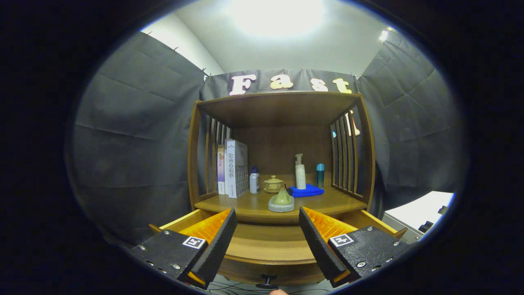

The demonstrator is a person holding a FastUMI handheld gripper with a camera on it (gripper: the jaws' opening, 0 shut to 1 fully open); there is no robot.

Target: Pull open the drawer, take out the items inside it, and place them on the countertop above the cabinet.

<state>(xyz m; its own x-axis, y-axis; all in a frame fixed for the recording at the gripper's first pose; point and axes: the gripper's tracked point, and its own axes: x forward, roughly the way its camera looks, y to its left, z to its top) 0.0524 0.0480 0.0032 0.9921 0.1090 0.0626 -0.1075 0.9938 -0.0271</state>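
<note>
Jaws wide apart, holding nothing, gripper over pulled-out drawer.

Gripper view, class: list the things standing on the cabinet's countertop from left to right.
Upright books → white bottle with blue cap → tan lidded ceramic pot → white pump bottle → slim blue bottle. The tool hangs open above the pulled-out drawer.

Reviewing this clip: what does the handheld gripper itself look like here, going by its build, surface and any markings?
The gripper has two wedge-shaped fingers, open and apart over the pulled-out drawer. Their inner pads are finely ribbed. Each finger sits on a flat, speckled mounting block fastened with silver screws, and each block carries a small square black-and-white tag. No cables or sleeve are visible.
</note>
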